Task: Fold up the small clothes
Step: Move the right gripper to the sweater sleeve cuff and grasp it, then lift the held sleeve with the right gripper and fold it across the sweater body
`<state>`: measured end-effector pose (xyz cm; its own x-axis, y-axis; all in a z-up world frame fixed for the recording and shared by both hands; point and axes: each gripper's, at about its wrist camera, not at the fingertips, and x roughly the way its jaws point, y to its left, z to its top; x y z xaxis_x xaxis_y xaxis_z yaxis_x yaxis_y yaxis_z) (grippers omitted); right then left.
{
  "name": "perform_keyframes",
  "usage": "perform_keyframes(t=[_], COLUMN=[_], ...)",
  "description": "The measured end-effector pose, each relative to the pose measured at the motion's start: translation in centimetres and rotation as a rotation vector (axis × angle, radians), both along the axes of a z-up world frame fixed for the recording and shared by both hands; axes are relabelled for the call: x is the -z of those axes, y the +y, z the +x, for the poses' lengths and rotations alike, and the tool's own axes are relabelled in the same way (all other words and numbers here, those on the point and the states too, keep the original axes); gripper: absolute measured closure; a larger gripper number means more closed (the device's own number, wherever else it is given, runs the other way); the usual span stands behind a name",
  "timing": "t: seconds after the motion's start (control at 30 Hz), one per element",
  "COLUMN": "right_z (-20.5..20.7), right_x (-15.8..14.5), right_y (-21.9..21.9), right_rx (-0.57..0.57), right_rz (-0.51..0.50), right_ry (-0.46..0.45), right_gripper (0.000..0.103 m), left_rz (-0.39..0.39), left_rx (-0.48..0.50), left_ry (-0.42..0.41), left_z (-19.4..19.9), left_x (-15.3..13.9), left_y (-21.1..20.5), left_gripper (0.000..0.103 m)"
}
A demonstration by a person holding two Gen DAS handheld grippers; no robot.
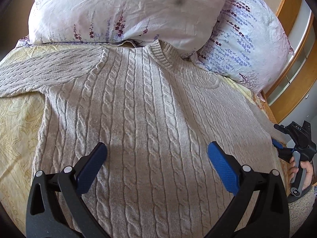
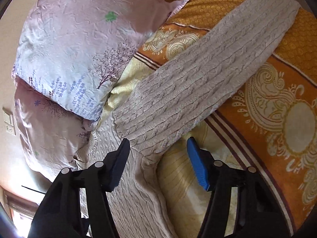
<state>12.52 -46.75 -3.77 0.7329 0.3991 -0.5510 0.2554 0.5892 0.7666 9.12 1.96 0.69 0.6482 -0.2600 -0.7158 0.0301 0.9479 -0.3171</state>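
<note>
While the cable-knit sweater (image 1: 150,107) is lying flat on the bedspread (image 1: 17,119) below the pillows (image 1: 122,10), both the left gripper (image 1: 156,158) and right gripper (image 2: 158,158) are hovering spread, empty; looking thick, soft and floppy, it is best pinched at the sleeve (image 2: 208,73) cuff.

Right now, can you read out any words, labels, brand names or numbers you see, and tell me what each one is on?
Right gripper, on its black body: small pale marks, too blurred to read.
Its grey handle: a round power-style symbol, no letters.
Sweater: no tag or label showing.
Pillows and bedspread: printed flowers and ornaments only, no writing.
Wall switch plate: no readable marking.
</note>
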Motion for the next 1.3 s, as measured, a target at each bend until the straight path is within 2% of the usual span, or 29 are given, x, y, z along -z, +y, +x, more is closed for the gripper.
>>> perform_keyframes(t=[0.07, 0.13, 0.2, 0.37, 0.5, 0.67, 0.7, 0.73, 0.77, 0.97, 1.17, 1.3], right_z=[0.7, 1.3, 1.5, -0.6, -2.0, -2.0, -1.9, -1.7, -1.6, -2.0, -1.6, -0.6], right_x=[-0.2, 0.0, 0.4, 1.9, 2.9, 3.0, 3.1, 3.2, 3.0, -0.2, -4.3, -5.9], right_y=[-0.1, -1.1, -3.1, -9.7, -12.9, -12.6, -12.5, -12.3, -11.9, -10.5, -5.7, 0.1], right_rx=[0.017, 0.058, 0.136, 0.388, 0.458, 0.433, 0.430, 0.422, 0.417, 0.355, 0.139, -0.048], right_rz=[-0.007, 0.001, 0.016, 0.065, 0.099, 0.056, 0.053, 0.053, 0.046, -0.016, 0.041, 0.077], right_ry=[-0.006, -0.007, -0.007, -0.014, -0.021, -0.030, -0.030, -0.039, -0.047, -0.213, -0.412, -0.469], right_gripper=[0.042, 0.051, 0.058, 0.064, 0.072, 0.077, 0.080, 0.090, 0.092, 0.092, 0.093, 0.093], left_rz=[-0.001, -0.006, -0.014, -0.028, -0.024, -0.021, -0.021, -0.024, -0.026, -0.035, -0.035, -0.038], left_rx=[0.001, 0.002, 0.002, 0.003, 0.002, 0.001, 0.001, 0.001, 0.000, -0.002, -0.003, -0.003], left_ry=[0.001, 0.000, -0.001, -0.005, -0.004, -0.003, -0.003, -0.003, -0.004, -0.006, -0.006, -0.007], left_z=[0.0, 0.1, 0.1, 0.1, 0.1, 0.0, 0.0, 0.0, 0.1, 0.0, 0.0, -0.1], left_x=[0.0, 0.0, 0.0, 0.0, 0.0, -0.1, -0.1, -0.1, -0.1, -0.1, -0.1, -0.2], left_y=[0.0, 0.0, 0.2, 0.3, 0.3, 0.3, 0.3, 0.3, 0.3, 0.4, 0.4, 0.4], left_gripper=[0.002, 0.002, 0.002, 0.002, 0.002, 0.002, 0.002, 0.002, 0.002, 0.002, 0.002, 0.002])
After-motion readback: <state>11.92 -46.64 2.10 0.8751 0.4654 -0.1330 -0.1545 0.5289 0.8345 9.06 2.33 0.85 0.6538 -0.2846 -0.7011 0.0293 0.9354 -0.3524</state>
